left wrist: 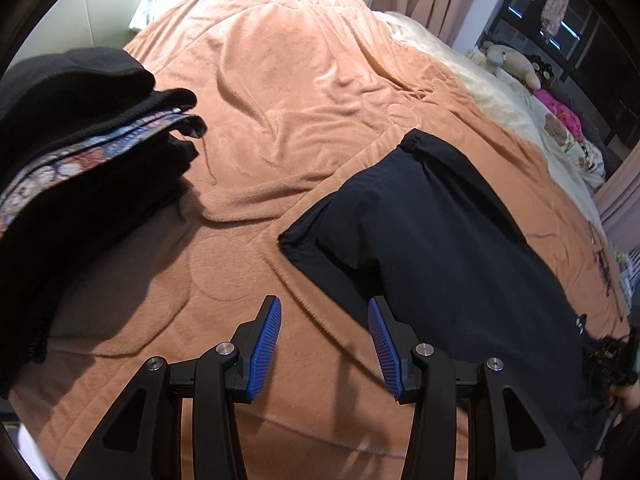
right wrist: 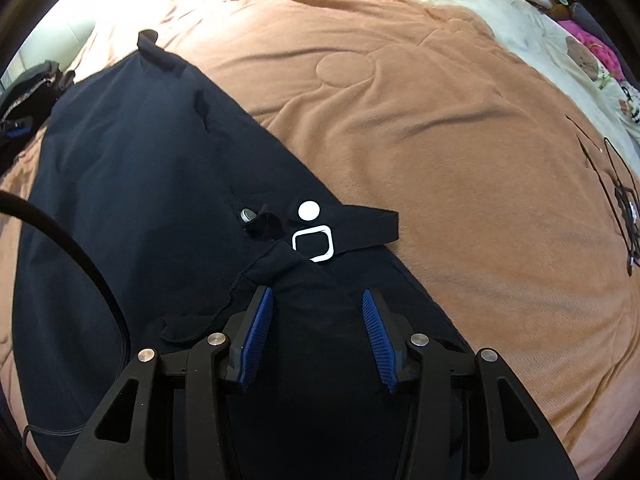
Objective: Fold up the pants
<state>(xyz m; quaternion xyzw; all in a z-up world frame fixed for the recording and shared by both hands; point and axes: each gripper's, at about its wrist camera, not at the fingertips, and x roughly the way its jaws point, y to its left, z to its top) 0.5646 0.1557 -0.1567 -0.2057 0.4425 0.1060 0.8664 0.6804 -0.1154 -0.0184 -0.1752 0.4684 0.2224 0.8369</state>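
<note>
**Waistband first: setting up a clean grasp on the dark pants**

Nearest the right camera, the right gripper (right wrist: 317, 300) stood part open over the waist end of the dark navy fabric pants (right wrist: 132, 184), its blue ribbed pads (right wrist: 256, 332) clear of the cloth and holding nothing. No earlier view was given, so only that stance could be told. Just ahead of it lay the white round button (right wrist: 309, 211), the white square plastic buckle (right wrist: 313, 243) and a loose dark strap (right wrist: 372, 226) trailing onto the peach fleece blanket (right wrist: 420, 128) on the bed.

The left gripper (left wrist: 324, 322) hovered part open and empty above bare blanket, just beside the near edge of the pants (left wrist: 440, 240), which ran away to the right, legs apparently laid together.

A good grasp would likely take the waistband edge beside the hardware, not on the buckle, catching both layers. The strap probably wanted tucking in first, lest it poke out of the fold. The left gripper seemed best placed to pinch the near edge so both ends lifted evenly.

Further off, a stack of folded dark clothes (left wrist: 80, 140) waited at the left.
</note>
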